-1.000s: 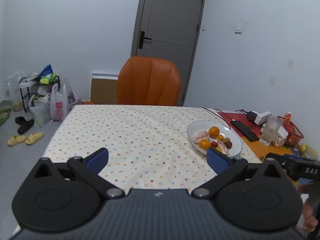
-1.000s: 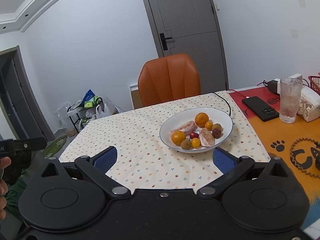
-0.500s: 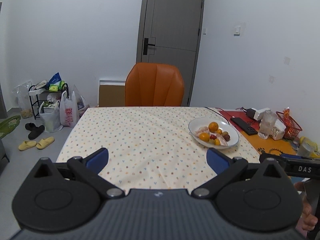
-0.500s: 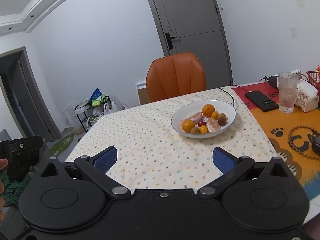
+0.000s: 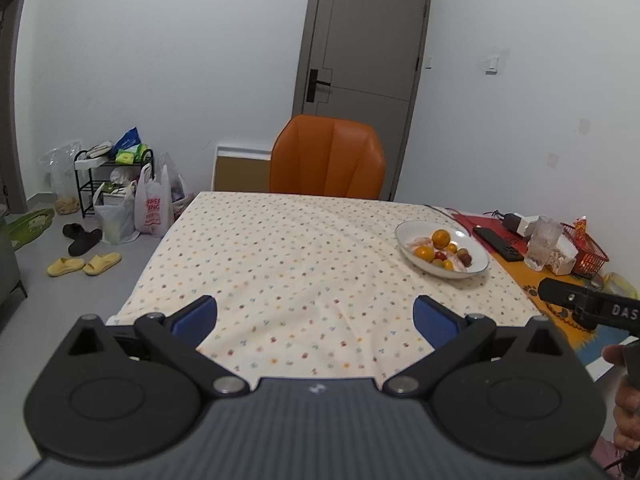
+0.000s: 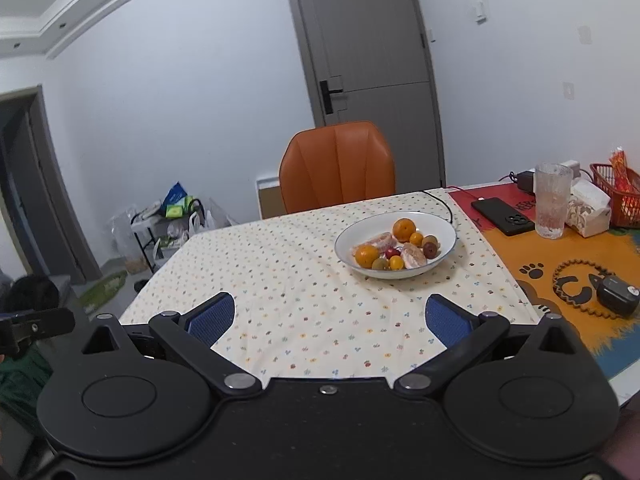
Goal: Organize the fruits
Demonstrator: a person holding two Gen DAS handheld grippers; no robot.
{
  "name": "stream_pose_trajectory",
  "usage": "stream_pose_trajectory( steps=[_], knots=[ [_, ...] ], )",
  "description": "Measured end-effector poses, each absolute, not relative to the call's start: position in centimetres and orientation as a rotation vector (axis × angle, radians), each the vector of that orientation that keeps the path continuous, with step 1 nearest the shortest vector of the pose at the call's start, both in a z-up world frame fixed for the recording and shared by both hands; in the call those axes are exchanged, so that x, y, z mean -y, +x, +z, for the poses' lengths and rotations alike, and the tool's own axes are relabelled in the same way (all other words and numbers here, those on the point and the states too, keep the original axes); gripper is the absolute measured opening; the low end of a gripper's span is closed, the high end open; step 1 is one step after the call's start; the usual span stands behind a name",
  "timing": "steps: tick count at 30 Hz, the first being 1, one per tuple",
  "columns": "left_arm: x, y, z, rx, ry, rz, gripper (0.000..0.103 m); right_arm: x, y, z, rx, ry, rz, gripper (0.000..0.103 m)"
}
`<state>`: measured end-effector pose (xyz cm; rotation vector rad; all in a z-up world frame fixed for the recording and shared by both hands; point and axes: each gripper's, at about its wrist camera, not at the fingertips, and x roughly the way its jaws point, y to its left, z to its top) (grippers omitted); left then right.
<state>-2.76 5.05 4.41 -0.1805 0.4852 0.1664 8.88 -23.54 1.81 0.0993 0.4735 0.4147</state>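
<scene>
Both tools hang back at the near edge of the worktop, nothing between their blue pads. The left tool [image 5: 315,316] is spread wide and empty, and the right tool [image 6: 327,318] is the same, wide apart and carrying nothing.

Ahead of the right tool and a touch to its right sits the white shallow ceramic bowl [image 6: 447,227]; from the left tool it lies well off to the right. All the fruit is piled in there: a round orange mandarin at the back [image 6: 404,229], another orange mandarin at the front left [image 6: 366,255], pale peeled citrus segments [image 6: 412,256], a small red cherry-like fruit [image 6: 392,253] and little brownish round fruits [image 6: 430,248].

My read on handling: the mandarins look firm and light, best pinched across the widest part, gently, since round skins roll. The peeled segments look soft and tearable, so a light squeeze. The small fruits could slip out easily. The bowl itself looks breakable.

The worktop wears a cream cloth with tiny coloured dots [image 5: 288,264], slightly rumpled. Beyond it stands an orange padded chair [image 6: 338,166] before a grey door [image 6: 372,52]. Far right of the right tool: a black phone [image 6: 502,216] and a frosted glass tumbler [image 6: 553,200] on an orange mat.
</scene>
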Motion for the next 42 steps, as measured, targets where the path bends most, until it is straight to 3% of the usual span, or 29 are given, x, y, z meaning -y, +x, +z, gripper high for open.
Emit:
stream_pose_trajectory(
  steps=[42],
  knots=[
    [-5.4, -2.2, 3.7, -0.517, -0.162, 0.163, 0.103, 22.0, 8.4, 1.4, -0.502, 0.035, 0.426, 0.103]
  ],
)
